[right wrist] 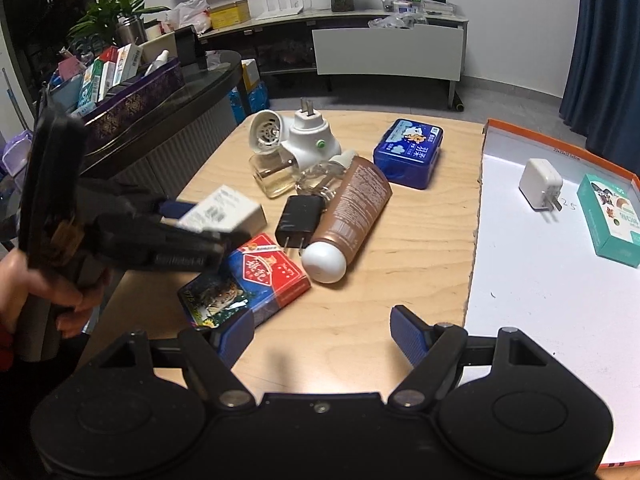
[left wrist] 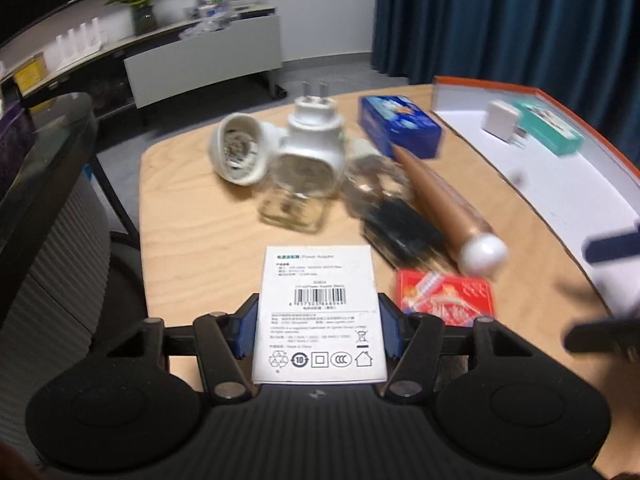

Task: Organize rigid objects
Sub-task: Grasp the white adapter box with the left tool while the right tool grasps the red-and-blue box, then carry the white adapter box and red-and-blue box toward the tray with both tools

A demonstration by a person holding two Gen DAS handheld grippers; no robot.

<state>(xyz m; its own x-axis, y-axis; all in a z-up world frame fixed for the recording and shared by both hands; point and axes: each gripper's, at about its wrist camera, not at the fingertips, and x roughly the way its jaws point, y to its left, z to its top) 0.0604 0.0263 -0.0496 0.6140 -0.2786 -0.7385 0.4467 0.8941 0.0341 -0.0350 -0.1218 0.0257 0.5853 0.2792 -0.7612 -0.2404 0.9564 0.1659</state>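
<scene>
The left gripper point(left wrist: 318, 330) is clamped on a white box point(left wrist: 318, 312); both blue pads point(left wrist: 247, 330) press its sides, label facing up, above the near left part of the wooden table point(left wrist: 192, 216). From the right wrist view the same box point(right wrist: 224, 210) sits in that gripper point(right wrist: 188, 216), raised over the table's left edge, with a hand point(right wrist: 52, 280) around the handle.

The right gripper point(right wrist: 324, 336) hangs with its jaws spread wide and nothing between them, over the table's near edge.

At the table's middle lies a cluster: a white plug-in unit point(right wrist: 310, 138) with its prongs up, a round white part point(right wrist: 266, 132) touching its left side, a clear bottle point(right wrist: 276, 174) in front of them, a black charger point(right wrist: 300, 222), and a brown tube point(right wrist: 348, 212) lying with its white cap toward the near edge. A blue box point(right wrist: 410, 152) lies toward the far right corner. A red card box point(right wrist: 256, 284) lies near the left gripper, just beside the charger.

On the right stands an orange-rimmed tray point(right wrist: 520, 304) with a white floor. A white adapter point(right wrist: 540, 184) and a teal box point(right wrist: 614, 216) lie in its far part, apart from each other.
</scene>
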